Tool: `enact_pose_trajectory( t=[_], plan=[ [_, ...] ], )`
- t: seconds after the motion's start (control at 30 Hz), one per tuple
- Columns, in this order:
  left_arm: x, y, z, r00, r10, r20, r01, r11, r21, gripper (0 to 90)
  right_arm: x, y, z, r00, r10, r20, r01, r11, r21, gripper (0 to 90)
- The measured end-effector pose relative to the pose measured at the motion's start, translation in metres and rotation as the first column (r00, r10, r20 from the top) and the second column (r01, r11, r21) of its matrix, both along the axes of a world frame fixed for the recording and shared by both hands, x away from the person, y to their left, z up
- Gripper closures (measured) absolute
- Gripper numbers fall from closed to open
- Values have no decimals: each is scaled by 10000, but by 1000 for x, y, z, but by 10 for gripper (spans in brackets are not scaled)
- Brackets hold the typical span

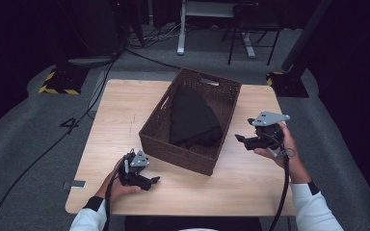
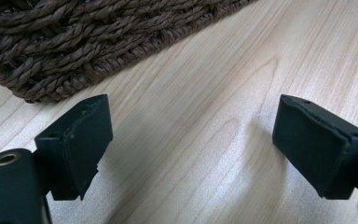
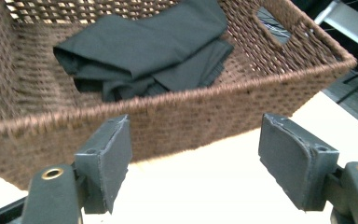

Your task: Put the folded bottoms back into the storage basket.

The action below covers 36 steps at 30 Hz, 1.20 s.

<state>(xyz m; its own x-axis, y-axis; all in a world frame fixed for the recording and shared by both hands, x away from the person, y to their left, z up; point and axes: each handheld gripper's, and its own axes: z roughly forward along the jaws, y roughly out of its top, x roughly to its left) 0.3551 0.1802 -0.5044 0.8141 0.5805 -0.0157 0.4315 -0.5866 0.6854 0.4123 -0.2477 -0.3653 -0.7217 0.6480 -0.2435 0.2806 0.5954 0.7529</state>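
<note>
A dark brown wicker basket [image 1: 157, 130] stands in the middle of the light wooden table [image 1: 115, 115], with a folded black cloth [image 1: 192, 118] lying inside it. My left gripper [image 1: 153, 181] rests low on the table near the basket's front left corner [image 2: 51, 70], open with only bare wood between its pads [image 2: 86, 140]. My right gripper [image 1: 242, 140] hovers above the table to the right of the basket, open and empty, pointing at the basket's right wall [image 3: 191, 119]. The black cloth [image 3: 144, 46] shows over that rim.
The table's front edge [image 1: 183, 213] runs just ahead of my forearms. Beyond the far edge, on grey carpet, are cables, a white desk leg [image 1: 180, 29], a chair [image 1: 253, 33] and stand bases with yellow-black tape [image 1: 58, 86].
</note>
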Motion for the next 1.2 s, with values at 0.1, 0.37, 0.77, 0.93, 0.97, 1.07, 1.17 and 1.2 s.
enact_pose_trajectory(
  t=[0.1,0.37,0.77,0.93,0.97,1.07,1.17,1.2],
  plan=[
    [0,0,0,10000,28,2,-28,10000,-5,124,-8,-6,-6,9998,-58,168,58,10000,3,268],
    [0,0,0,10000,44,9,-44,10000,12,124,-17,-18,-25,9991,-382,165,386,9990,-222,269],
    [0,0,0,10000,50,3,-50,10000,21,124,-20,-37,-64,9970,-630,-453,602,9963,-619,268],
    [0,0,0,10000,45,11,-45,10000,12,124,-19,-43,-83,9936,-758,-838,693,9946,-778,263],
    [0,0,0,10000,56,13,-56,10000,13,124,-20,-44,-86,9931,-771,-885,702,9944,-785,260],
    [-1,0,0,10000,84,-3,-84,10000,11,124,-22,-48,-92,9922,-805,-951,733,9943,-768,258],
    [-1,0,0,10000,86,-3,-86,10000,10,124,-24,-51,-98,9920,-792,-983,726,9949,-697,256],
    [-1,0,0,10000,85,-3,-85,10000,12,124,-25,-52,-99,9918,-819,-979,752,9947,-699,255]
  ],
)
